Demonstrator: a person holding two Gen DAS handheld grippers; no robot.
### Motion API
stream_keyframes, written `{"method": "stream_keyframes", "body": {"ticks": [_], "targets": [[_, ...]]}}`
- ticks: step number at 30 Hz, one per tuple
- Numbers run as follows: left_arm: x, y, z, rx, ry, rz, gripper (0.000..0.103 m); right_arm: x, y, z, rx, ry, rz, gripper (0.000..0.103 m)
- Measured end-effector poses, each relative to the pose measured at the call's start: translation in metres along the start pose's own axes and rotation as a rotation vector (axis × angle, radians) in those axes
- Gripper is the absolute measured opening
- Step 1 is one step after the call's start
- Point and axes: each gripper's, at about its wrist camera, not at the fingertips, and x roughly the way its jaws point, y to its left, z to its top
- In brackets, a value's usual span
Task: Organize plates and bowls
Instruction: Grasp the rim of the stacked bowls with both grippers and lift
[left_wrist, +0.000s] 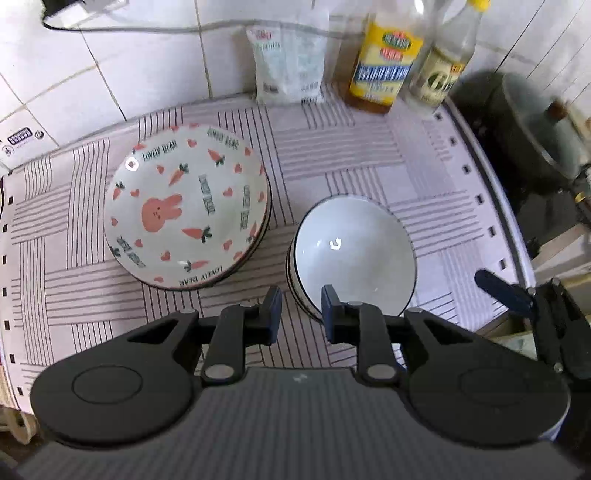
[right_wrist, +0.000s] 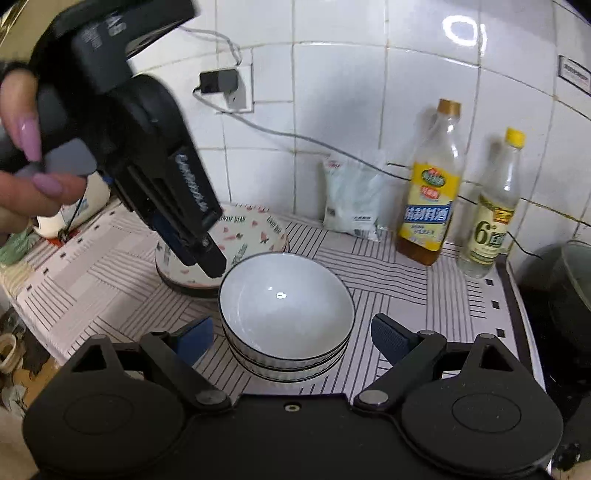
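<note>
- The plates (left_wrist: 186, 210) lie stacked on the left of the desk (left_wrist: 351, 147), and the bowls (left_wrist: 354, 254) are nested in a pile just right of them; like sits with like, so I judge the sorting is largely done.
- The top plate is white with a pink rabbit, carrots, hearts and printed words; darker rims of other plates show under its near edge.
- The left gripper (left_wrist: 301, 308) hovers at the near left rim of the bowls. Its fingers are a small gap apart with nothing between them: one finger is outside the rim and the other over the bowl's near edge, a placing that suits pinching the rim or having let it go.
- The bowls are white and glossy inside, with a thin dark line round each rim and fine vertical ribbing outside; at least three rims show in the right wrist view. They stand upright and level, near the plates but apparently not touching.
- The right gripper (right_wrist: 291, 334) is spread wide, one finger on either side of the bowl pile, touching nothing; it seems placed to steady the pile or to back off.
- At the far wall stand a white bag (left_wrist: 290, 62), then two bottles (left_wrist: 386, 62), well apart from the crockery.
- A dark pot (left_wrist: 532, 129) sits off the desk's right edge.
</note>
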Motion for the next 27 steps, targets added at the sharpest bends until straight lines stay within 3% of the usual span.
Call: {"method": "stream_keyframes", "body": {"ticks": [4,8,13,21,27], "targets": [[-0.016,0.014,-0.005,-0.054,-0.048,-0.055,0.028,-0.012,0.003,0.001,0.006,-0.005,0.002,0.094],[-0.031,0.029,-0.015,-0.09,-0.071,-0.069,0.036,-0.025,0.005,-0.01,0.043,-0.073,0.028,0.094],[-0.045,0.043,-0.031,-0.095,-0.119,-0.082,0.043,-0.03,0.005,-0.026,0.086,-0.163,-0.011,0.094],[-0.036,0.059,-0.053,-0.132,-0.191,-0.113,0.056,-0.004,-0.005,-0.054,0.119,-0.138,0.039,0.091],[-0.016,0.066,-0.054,-0.195,-0.199,-0.226,0.064,0.033,0.002,-0.069,0.072,-0.062,0.065,0.091]]}}
